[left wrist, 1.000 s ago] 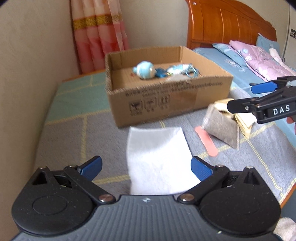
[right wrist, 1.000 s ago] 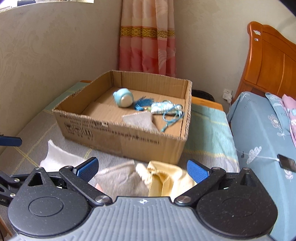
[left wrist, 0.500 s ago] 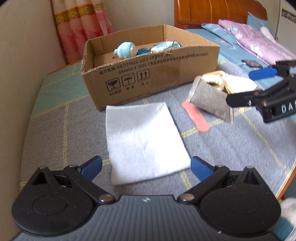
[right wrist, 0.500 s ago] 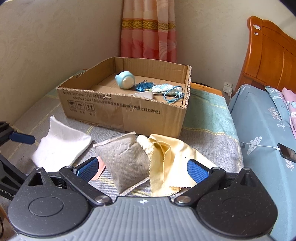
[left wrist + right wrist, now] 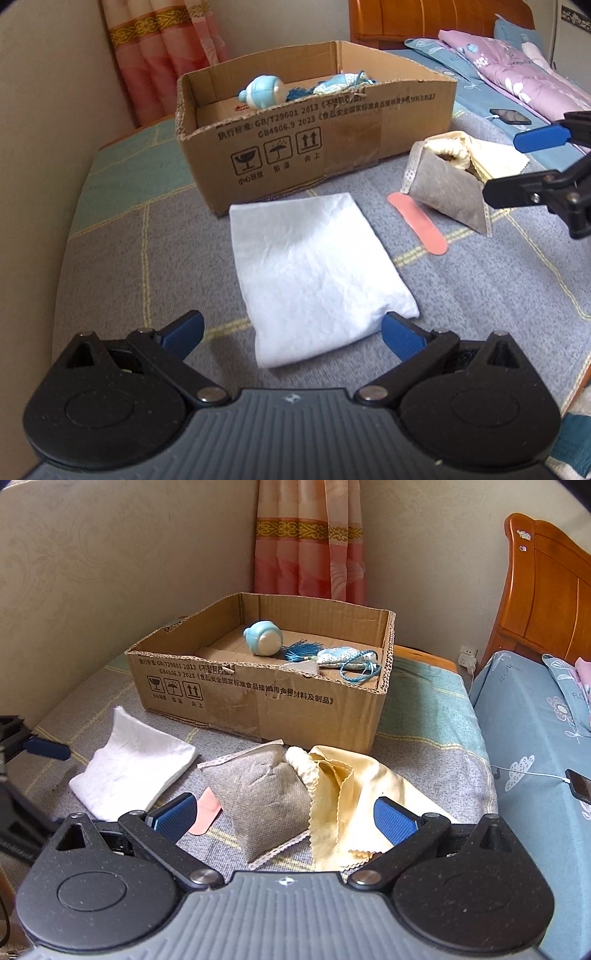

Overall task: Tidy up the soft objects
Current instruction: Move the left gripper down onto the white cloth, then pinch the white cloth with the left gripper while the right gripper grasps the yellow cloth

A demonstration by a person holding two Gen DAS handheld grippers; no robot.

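A folded white cloth [image 5: 314, 273] lies on the grey bedspread in front of a cardboard box [image 5: 332, 147]; it also shows in the right wrist view [image 5: 129, 764]. My left gripper [image 5: 291, 334] is open and empty, its fingers either side of the cloth's near edge. A grey pyramid sachet [image 5: 262, 797] leans on a yellow cloth [image 5: 354, 794], with a pink strip [image 5: 207, 812] beside it. My right gripper [image 5: 284, 818] is open and empty just before the sachet. The box [image 5: 258, 698] holds a light blue round toy [image 5: 264, 638] and a tasselled blue pouch [image 5: 340, 655].
A wall runs along the left side. A pink curtain [image 5: 308, 539] hangs behind the box. A second bed with blue sheet [image 5: 535, 738], a phone [image 5: 580, 784] and a wooden headboard [image 5: 546, 590] stands to the right. The bed edge drops off at the near right.
Both grippers have pulled back and lowered toward the bedspread. The left gripper now straddles the white cloth's near edge; the right gripper faces the sachet. Nothing was grasped.
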